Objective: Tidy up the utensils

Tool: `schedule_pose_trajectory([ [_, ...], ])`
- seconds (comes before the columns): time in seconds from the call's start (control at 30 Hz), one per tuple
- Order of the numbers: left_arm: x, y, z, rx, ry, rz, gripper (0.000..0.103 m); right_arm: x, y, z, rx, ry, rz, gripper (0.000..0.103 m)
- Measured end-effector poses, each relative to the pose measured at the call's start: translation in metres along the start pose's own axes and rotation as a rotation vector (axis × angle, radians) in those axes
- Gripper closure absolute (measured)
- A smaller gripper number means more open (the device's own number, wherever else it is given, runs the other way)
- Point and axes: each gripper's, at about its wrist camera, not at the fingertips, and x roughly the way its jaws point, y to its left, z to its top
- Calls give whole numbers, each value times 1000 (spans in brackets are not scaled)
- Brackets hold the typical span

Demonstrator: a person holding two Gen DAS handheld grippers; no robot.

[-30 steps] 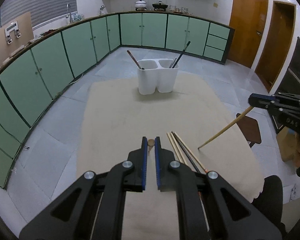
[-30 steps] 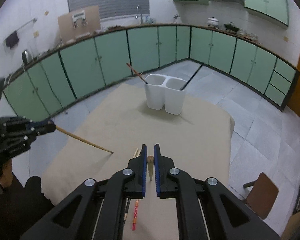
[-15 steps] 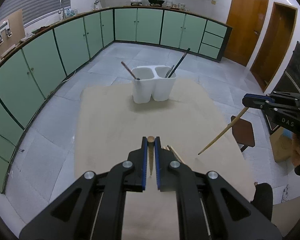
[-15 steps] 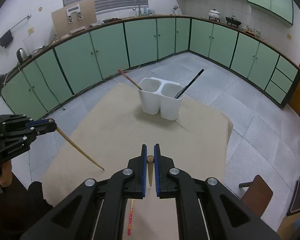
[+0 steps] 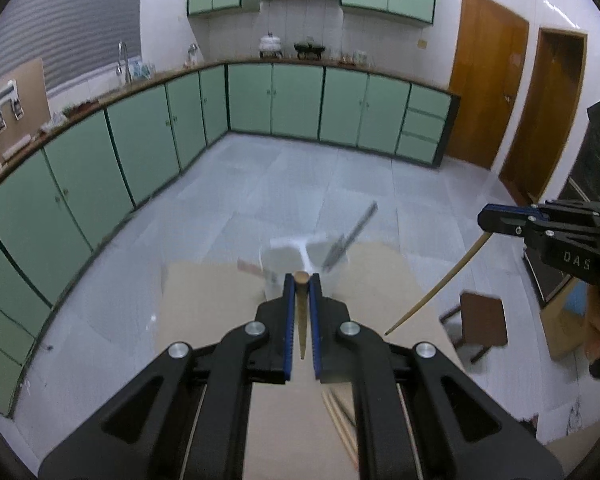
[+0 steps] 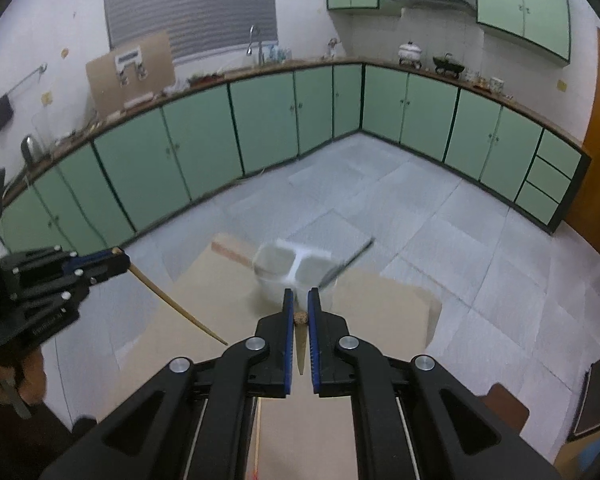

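Both tools (image 5: 301, 280) (image 6: 298, 298) tilt downward, each apparently pinching 1 chopstick (image 5: 301, 312) (image 6: 300, 344)

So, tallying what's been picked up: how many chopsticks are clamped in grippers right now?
2. One in the left gripper, its chopstick pointing back and down; one in the right gripper, its chopstick likewise. Others lie loose on the table, partly hidden.

A tan table (image 5: 204, 300) is holding a white 2-cup holder (image 6: 284, 276) at its far edge, with loose chopsticks (image 5: 340, 420) lying nearer.

Holder (image 5: 300, 256) on table (image 5: 204, 296), chopsticks (image 5: 340, 420) nearer.
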Motion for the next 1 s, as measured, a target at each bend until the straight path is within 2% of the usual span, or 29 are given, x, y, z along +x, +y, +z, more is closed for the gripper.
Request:
schedule_pose_trajectory([
  [0.2,21,2,60,-39,-85,14,97,14,-6,60,24,-71,-6,96],
  [0.4,75,11,85,-73,-110,37,97,68,-23,87,56,-93,-21,96],
  [0.53,129,21,77,-105,-75,43,97,120,-39,80,90,-55,-8,96],
  [0.73,188,37,50,-127,14,44,96,189,-63,49,150,33,15,96],
  [0.8,195,46,45,-136,33,48,95,198,-68,42,165,54,36,95],
  [0.87,194,53,43,-146,29,59,95,195,-72,37,182,43,43,87],
  [0.93,182,55,43,-142,15,56,94,183,-75,35,186,14,43,84],
  [1.0,157,55,44,-109,-21,71,86,158,-76,34,178,-40,44,82],
])
